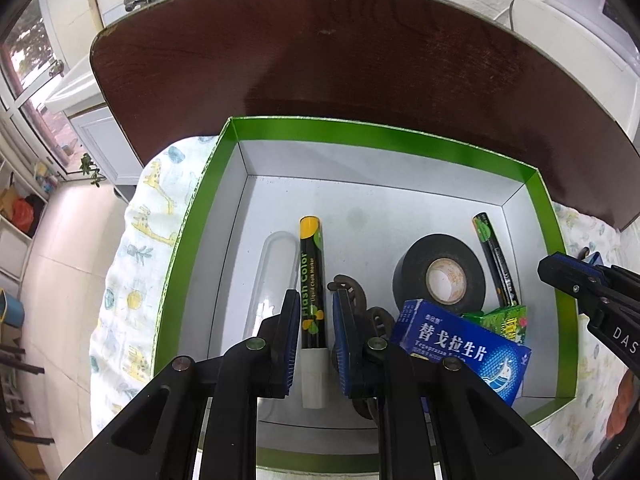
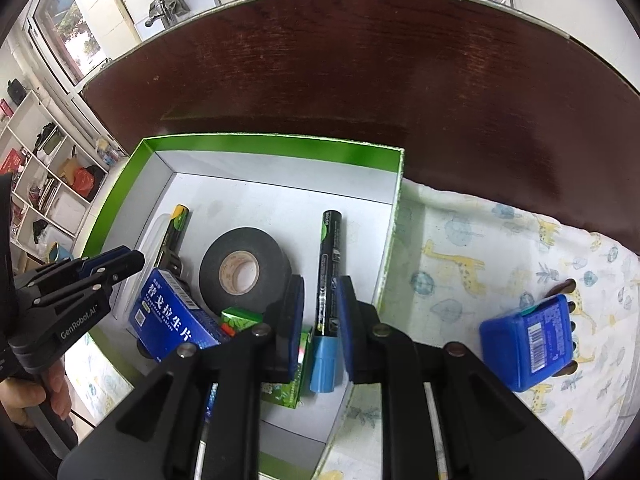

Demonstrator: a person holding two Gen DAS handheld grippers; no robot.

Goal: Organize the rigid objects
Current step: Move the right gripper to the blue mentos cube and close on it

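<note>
**Both grippers over the box, one marker under each**

I have my left gripper [image 1: 316,336] low over the green box [image 1: 548,216], fingers apart, with the yellow marker [image 1: 311,280] lying between them. I cannot tell whether the pads touch it; a sliver of gap shows on each side, so I read it as not clamped. My right gripper [image 2: 320,328] is the same: fingers apart, straddling the blue marker [image 2: 327,280], its blue cap nearest me.

My guess is that the step is lining the markers up or letting them go. To do it well I would keep each wrist square to its marker, lift straight up rather than drag sideways, and watch that a pad does not catch the round barrel and roll it.

Nearest the left fingers, just right of them, sits a brown clip [image 1: 352,292], partly hidden. Beyond that the pill box [image 1: 460,340] leans on a small green carton [image 1: 506,318]. Further out, between the two markers, the tape roll [image 1: 440,274] lies flat. Left of the yellow marker is a clear case [image 1: 274,272], hard to make out.

Right of the right fingers, outside the box on the giraffe cloth [image 2: 460,264], a blue tub [image 2: 528,344] remains unsorted. The far half of the box floor is bare; beyond it is the dark table [image 2: 360,72].
</note>
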